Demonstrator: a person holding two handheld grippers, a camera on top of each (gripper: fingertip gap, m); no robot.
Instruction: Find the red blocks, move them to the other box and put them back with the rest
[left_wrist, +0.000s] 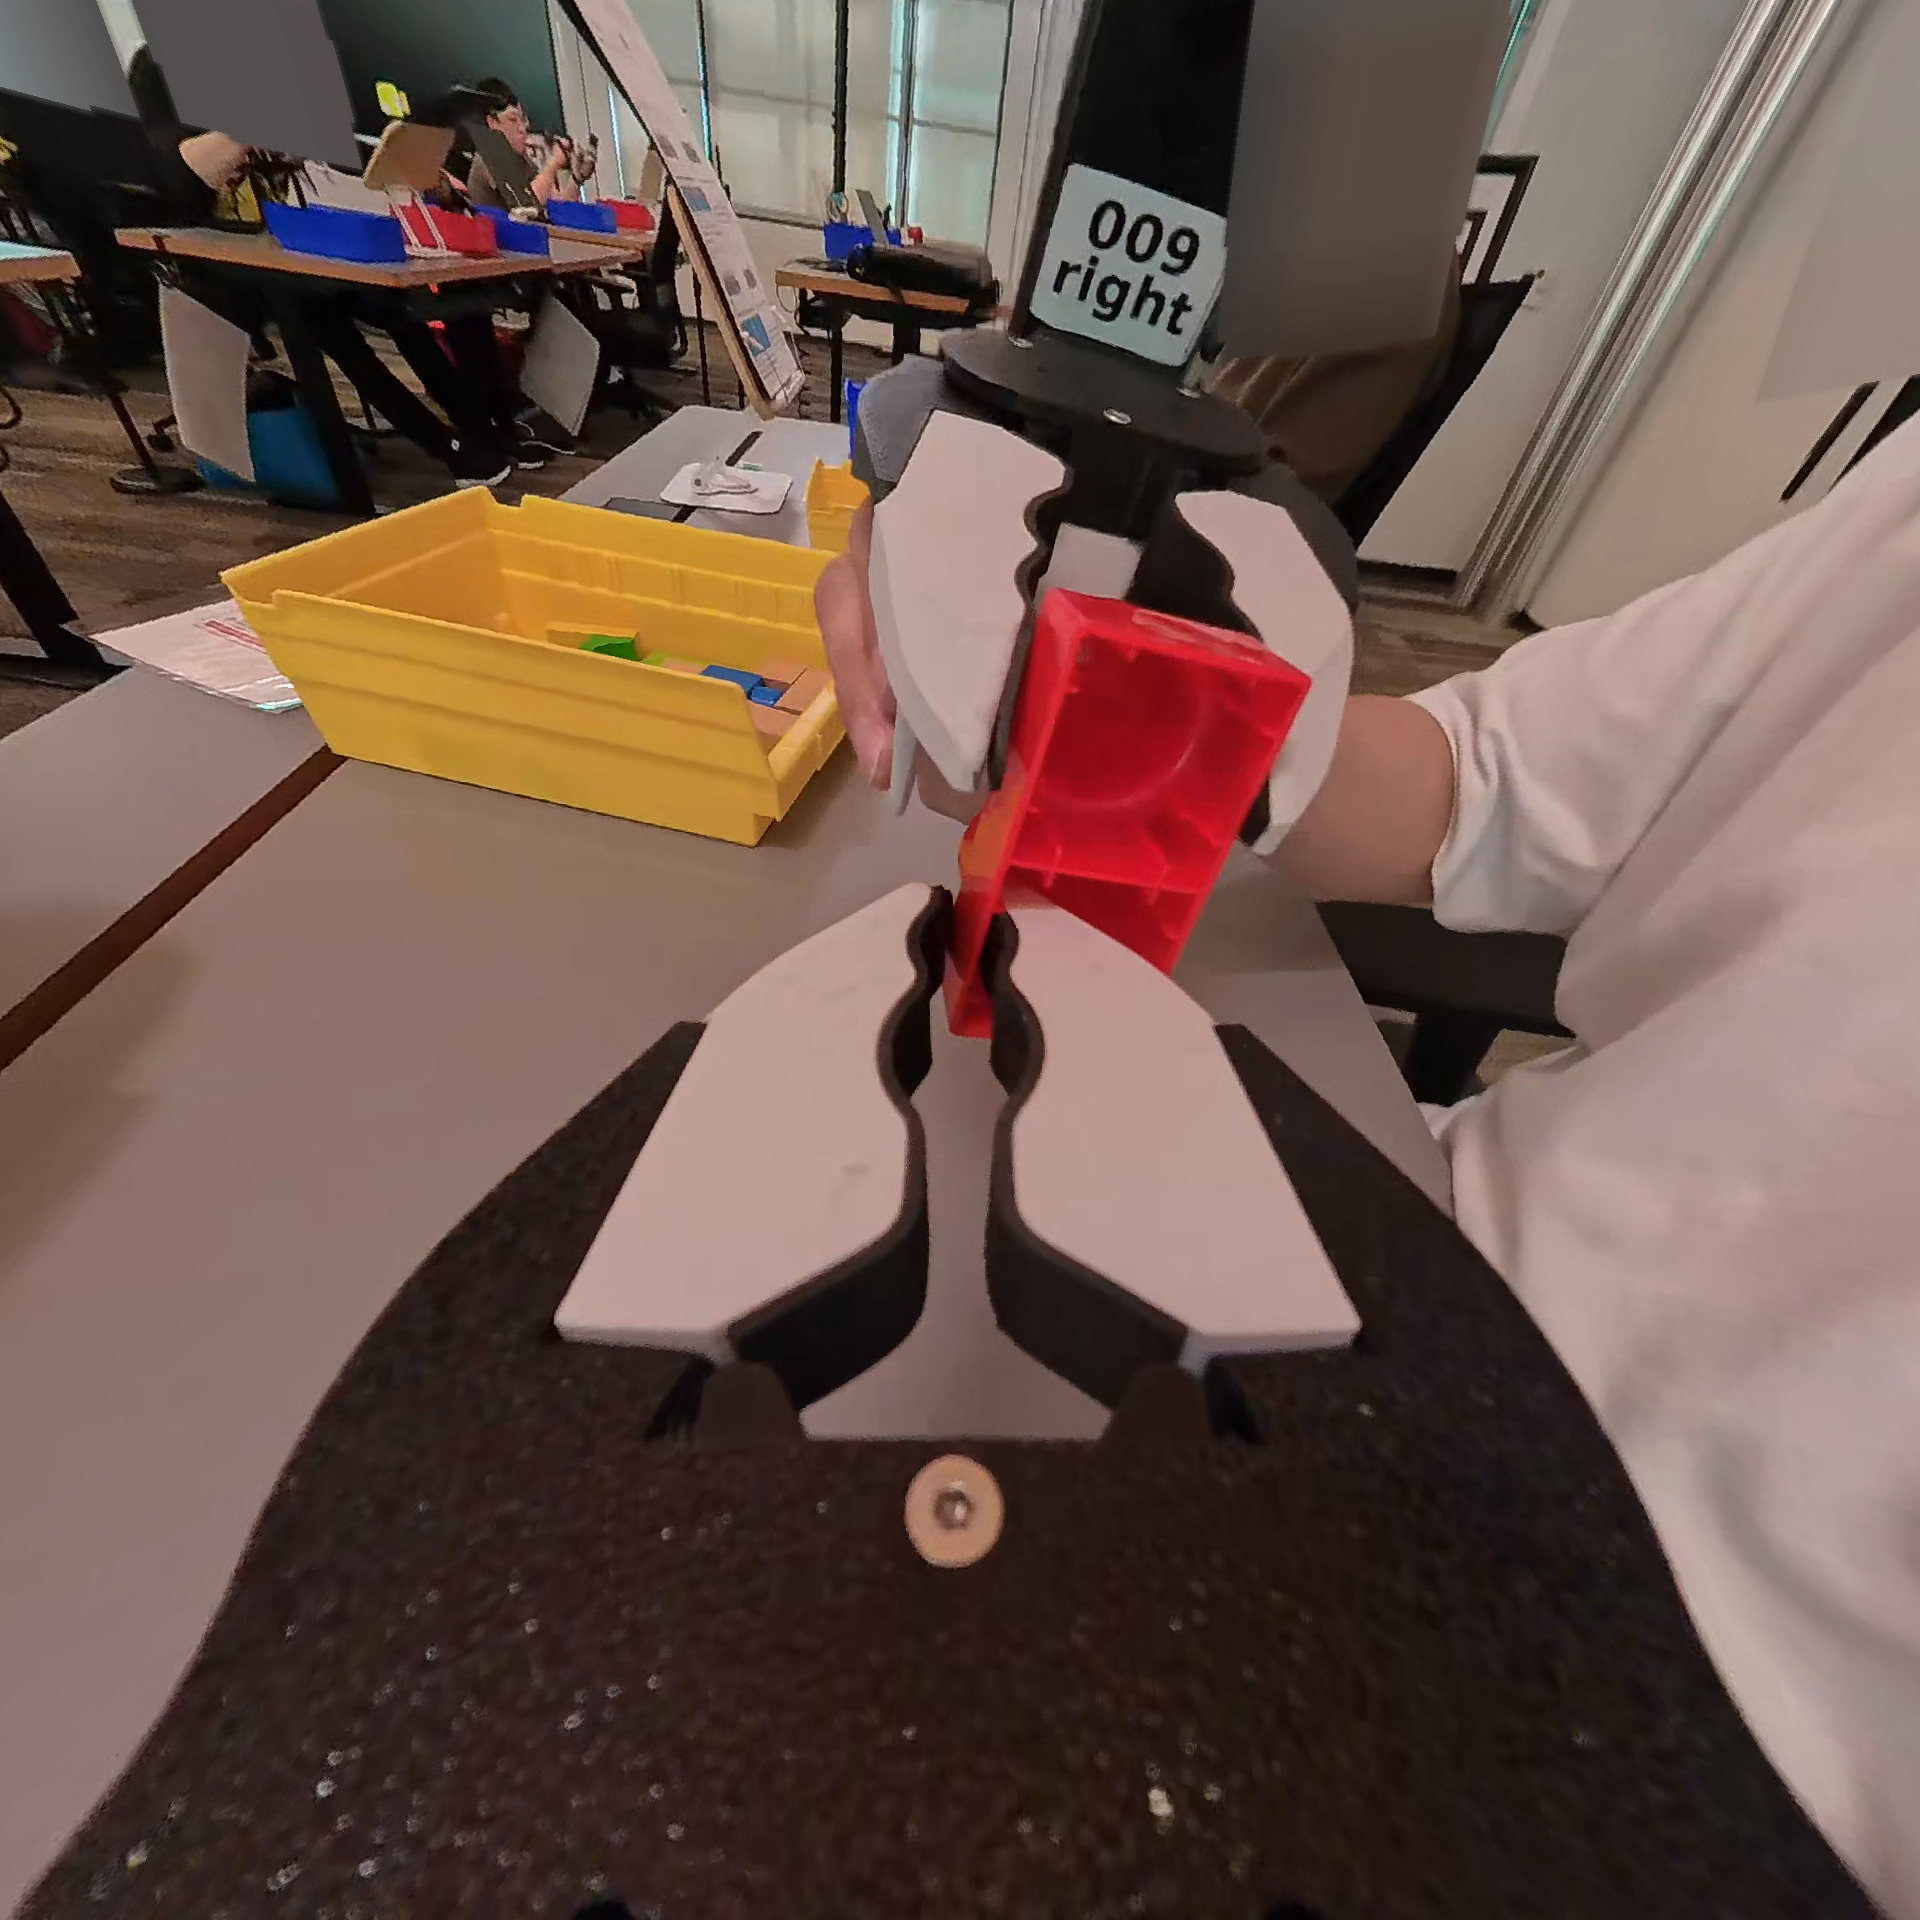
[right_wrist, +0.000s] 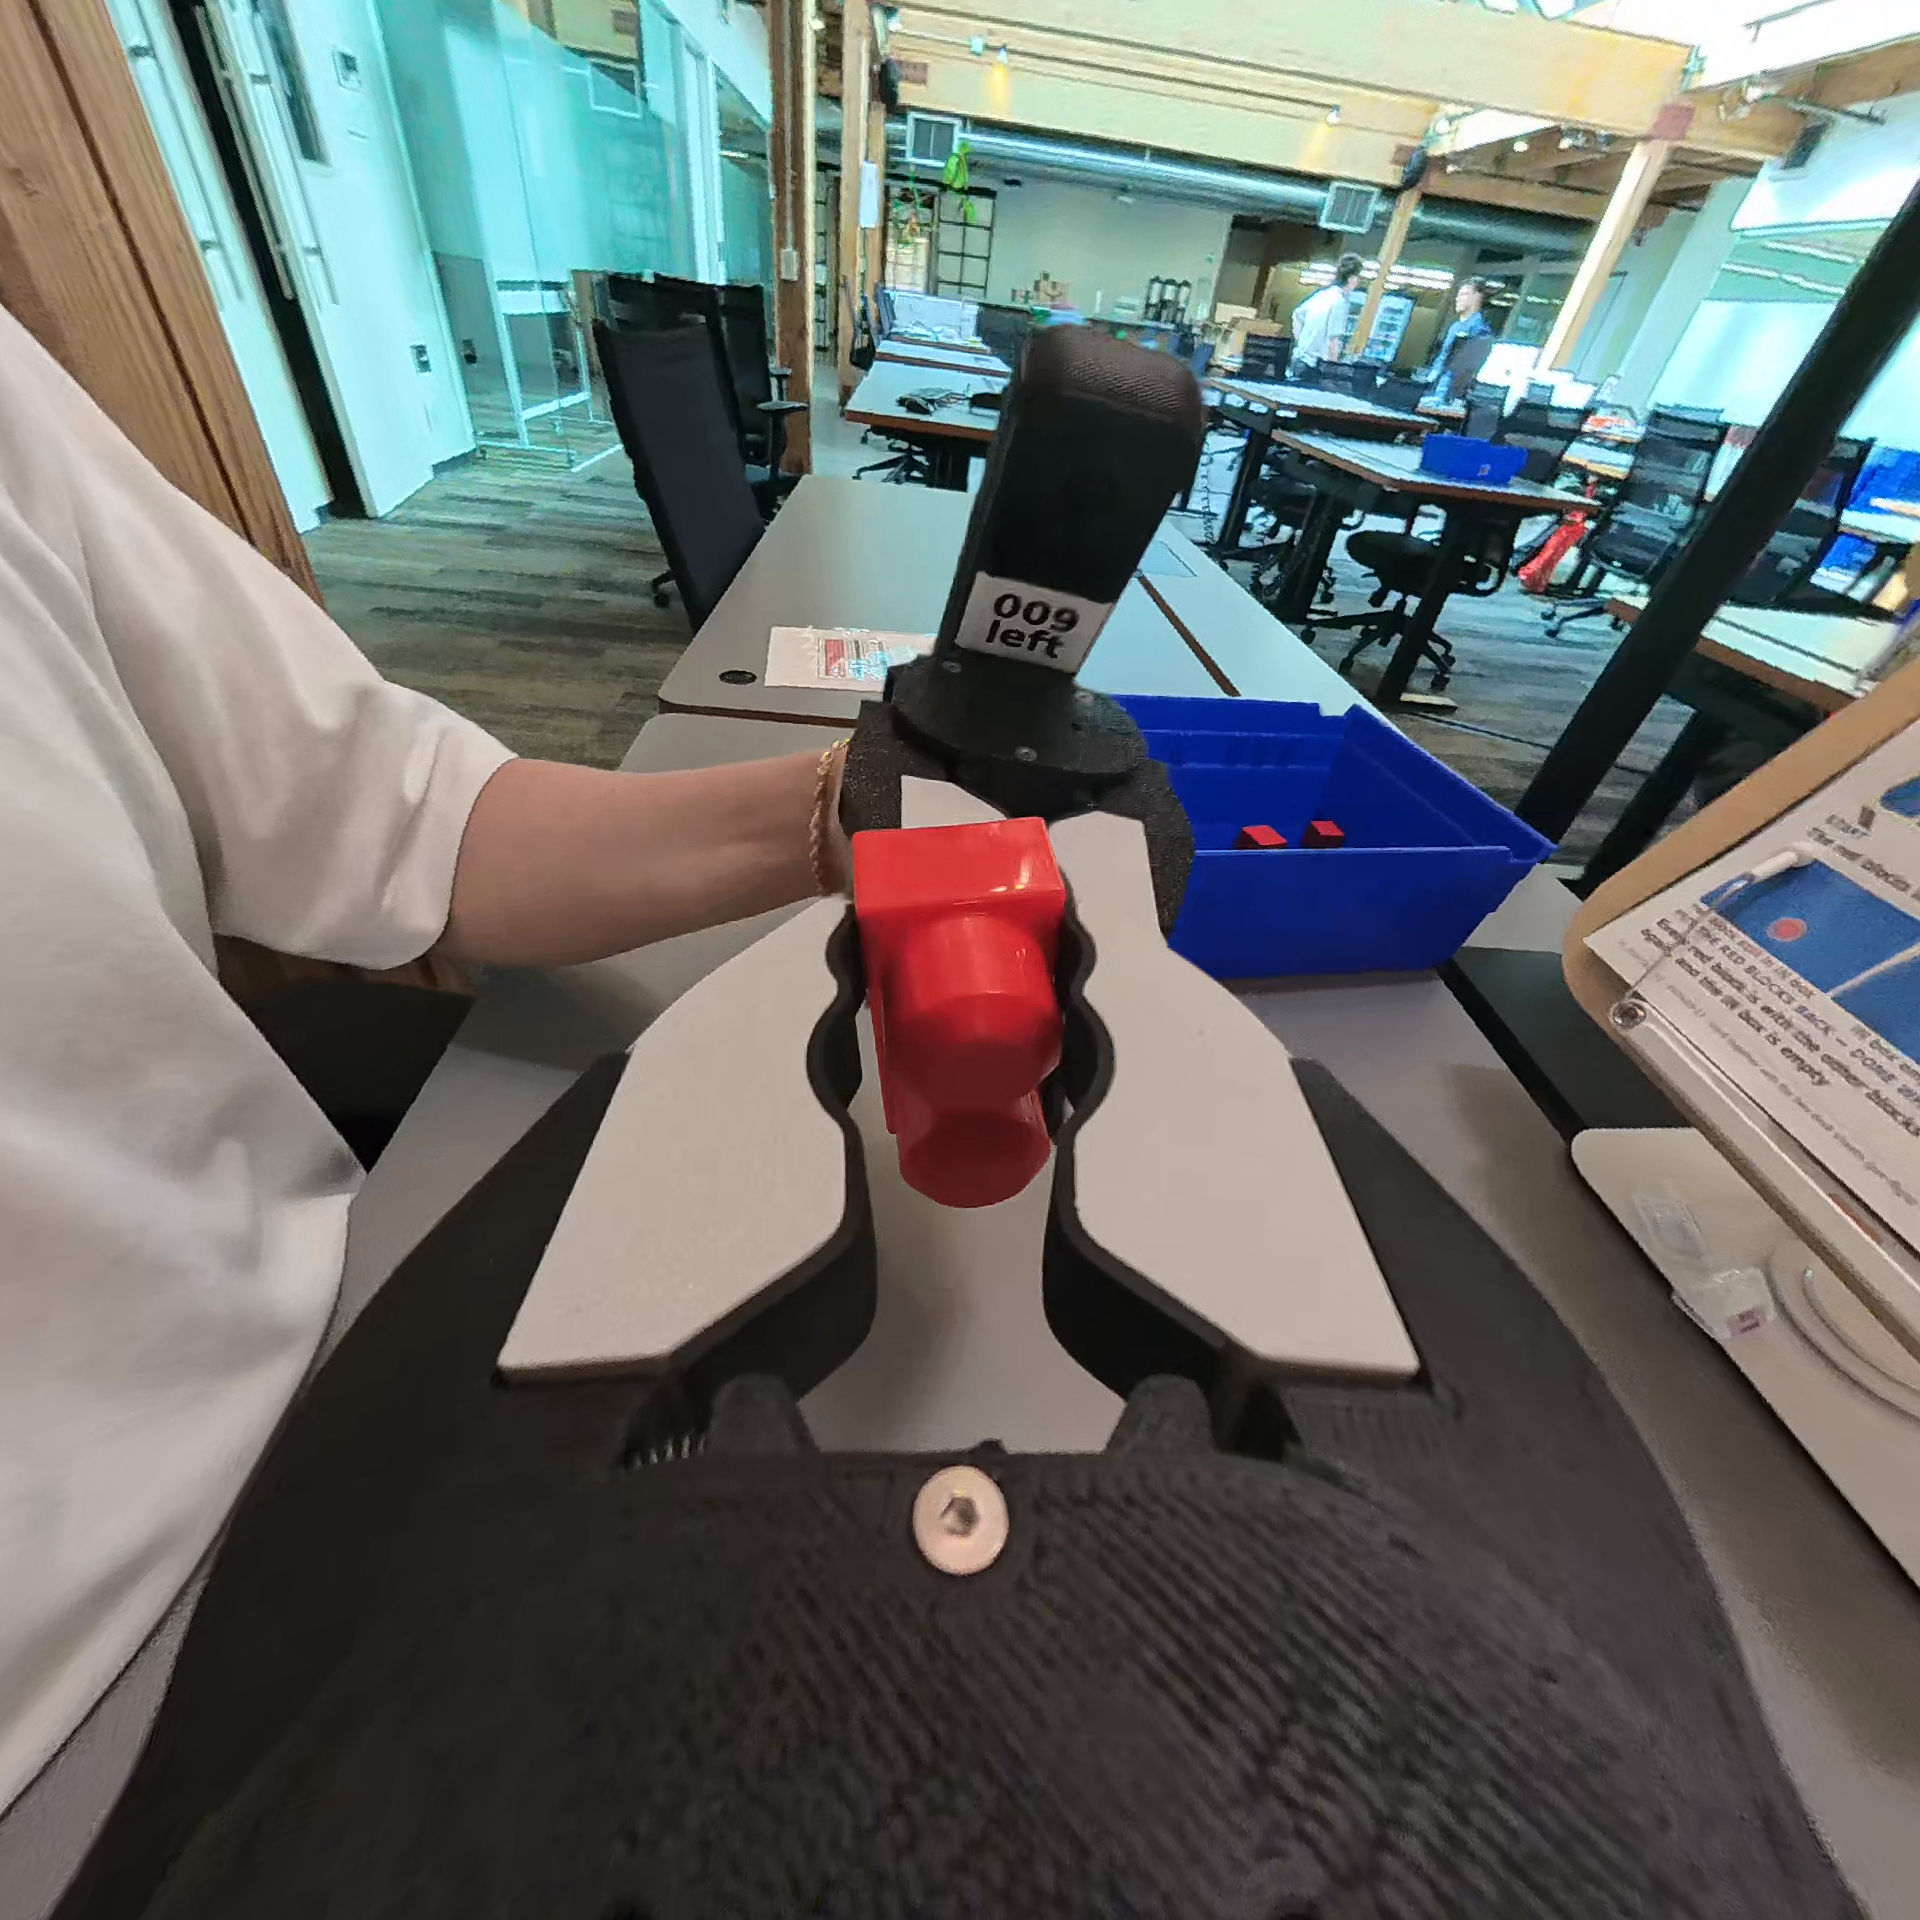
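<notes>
While both sets of jaws clamp it above the desk (left_wrist: 312, 987), the glossy red block (right_wrist: 961, 997), studded on top and hollow underneath, hangs between the left gripper (left_wrist: 971, 935) and right gripper (right_wrist: 961, 997).

1. A white label (left_wrist: 1127, 265) with bold black print sits on a black stem (left_wrist: 1143, 104), legible in the left wrist view.
2. A second white tag (right_wrist: 1029, 623), also in bold black print, sits on a black grip (right_wrist: 1081, 468) in the right wrist view.
3. A printed instruction sheet (right_wrist: 1787, 997) with blue pictures leans on a wooden stand (right_wrist: 1714, 821); its larger lines are legible.
4. A laminated page (right_wrist: 842, 657) with a red band lies on the far worktop (right_wrist: 852, 561); its print is too small to read.
5. A paper (left_wrist: 208, 649) beside the yellow bin (left_wrist: 499, 665) is blurred.
6. An easel board (left_wrist: 717, 239) carries what are probably notices.
</notes>
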